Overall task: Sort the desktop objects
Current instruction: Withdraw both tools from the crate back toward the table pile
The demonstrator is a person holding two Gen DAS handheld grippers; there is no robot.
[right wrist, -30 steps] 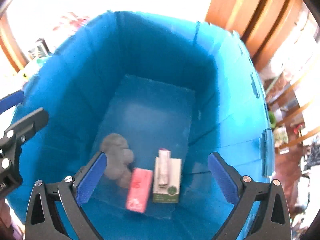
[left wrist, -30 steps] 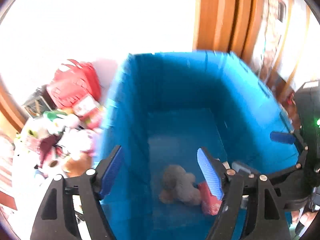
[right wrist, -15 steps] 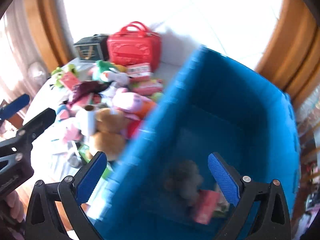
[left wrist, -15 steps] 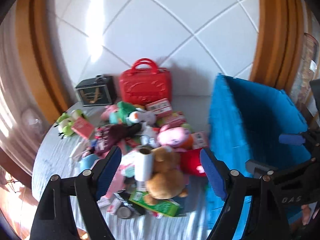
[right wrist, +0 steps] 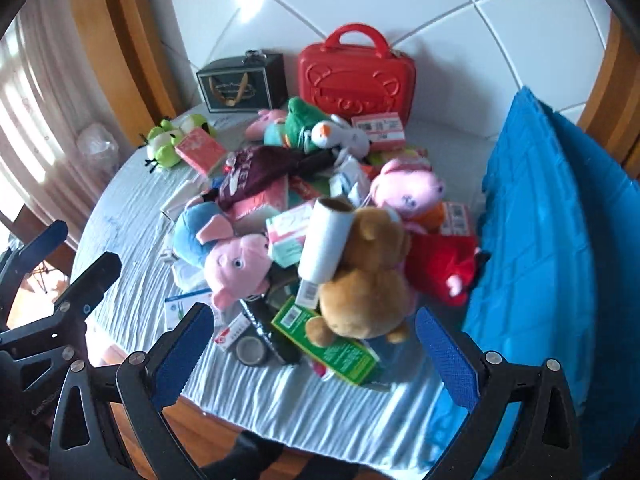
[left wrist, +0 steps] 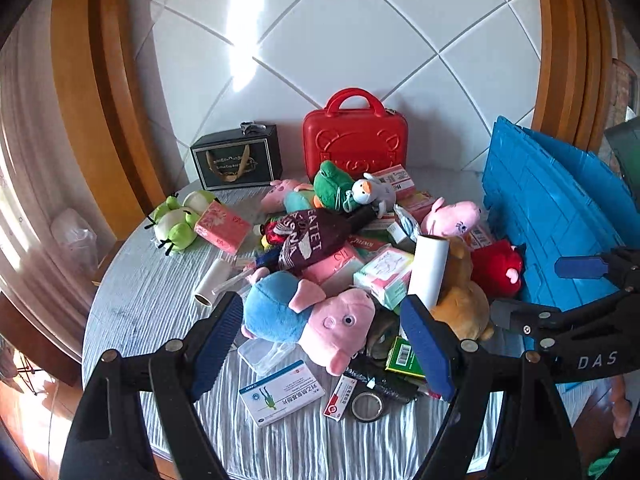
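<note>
Toys and boxes are heaped on the round grey-clothed table [left wrist: 152, 296], beside the blue plastic crate [left wrist: 552, 216]. Left gripper [left wrist: 326, 334] and right gripper [right wrist: 316, 354] are held wide open, empty. A blue-and-white medicine box [left wrist: 282, 392] is shown fully only from the left wrist.

A crinkled, matt white cloth [left wrist: 160, 292] is covering the counter. The hard red plastic case [left wrist: 354, 140] is gleaming smoothly; the brown plush bear [right wrist: 368, 280] is looking fuzzy. The ribbed blue crate [left wrist: 552, 216] is probably plastic. Glossy white tiles [left wrist: 348, 40] are reflecting light.
</note>
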